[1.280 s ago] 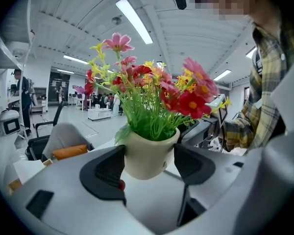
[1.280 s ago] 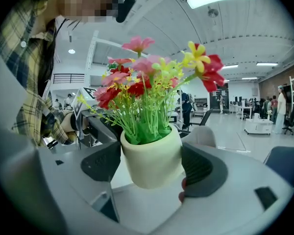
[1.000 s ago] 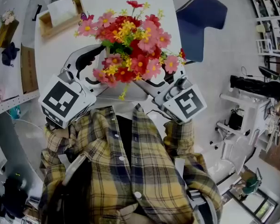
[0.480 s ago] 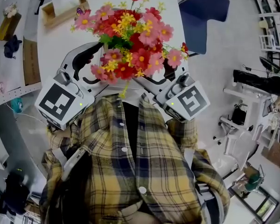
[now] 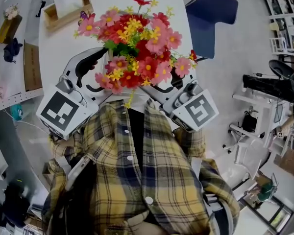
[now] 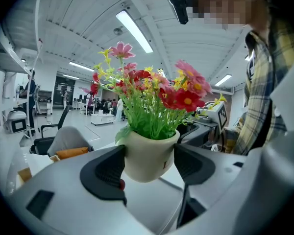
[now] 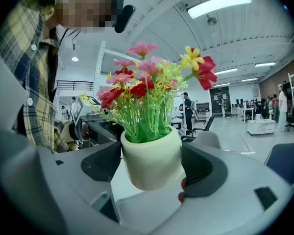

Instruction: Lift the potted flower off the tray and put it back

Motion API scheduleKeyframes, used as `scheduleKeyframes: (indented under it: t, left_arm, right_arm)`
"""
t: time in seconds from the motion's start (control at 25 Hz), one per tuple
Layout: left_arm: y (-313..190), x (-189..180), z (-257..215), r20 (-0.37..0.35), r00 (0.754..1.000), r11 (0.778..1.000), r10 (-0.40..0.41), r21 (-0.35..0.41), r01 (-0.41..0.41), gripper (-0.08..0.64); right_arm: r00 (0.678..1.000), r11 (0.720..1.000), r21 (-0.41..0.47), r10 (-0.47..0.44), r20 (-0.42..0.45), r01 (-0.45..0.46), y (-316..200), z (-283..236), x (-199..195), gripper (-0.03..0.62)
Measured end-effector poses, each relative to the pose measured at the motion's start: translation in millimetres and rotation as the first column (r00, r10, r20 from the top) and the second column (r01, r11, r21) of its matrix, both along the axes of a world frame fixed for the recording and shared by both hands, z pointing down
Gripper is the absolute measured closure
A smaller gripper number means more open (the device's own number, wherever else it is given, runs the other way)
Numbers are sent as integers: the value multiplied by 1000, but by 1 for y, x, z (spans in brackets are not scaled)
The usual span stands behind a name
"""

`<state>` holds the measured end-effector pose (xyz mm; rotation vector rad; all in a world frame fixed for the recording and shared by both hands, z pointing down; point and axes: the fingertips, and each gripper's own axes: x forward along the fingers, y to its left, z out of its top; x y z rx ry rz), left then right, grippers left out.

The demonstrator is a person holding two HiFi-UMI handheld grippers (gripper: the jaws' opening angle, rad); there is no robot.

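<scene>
The potted flower hangs above the white table, its cream pot clamped by both the left gripper and the right gripper. The pot looks smooth and tapered, so uneven squeeze or tilt could let it slip down onto the table.

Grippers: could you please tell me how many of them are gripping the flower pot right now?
2. The left gripper clamps the flower pot from the person's left, the right gripper from the right.
</scene>
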<state>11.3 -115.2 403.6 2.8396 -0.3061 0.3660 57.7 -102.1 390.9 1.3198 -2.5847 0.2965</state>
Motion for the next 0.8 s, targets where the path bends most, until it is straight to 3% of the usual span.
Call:
scheduleKeyframes:
  t: [0.2, 0.36, 0.8]
  left_arm:
    - [1, 1, 1, -8, 1000, 1000, 13, -1, -13, 241]
    - [2, 0, 0, -15, 1000, 1000, 19, -6, -19, 241]
    - [2, -1, 0, -6, 1000, 1000, 26, -11, -26, 241]
  right_arm:
    - [1000, 999, 33, 5, 3, -5, -2, -6, 0, 227]
    - [1000, 1000, -20, 11, -22, -11, 2, 0, 1, 227]
    - [1000, 999, -30, 22, -15, -23, 3, 2, 0, 227]
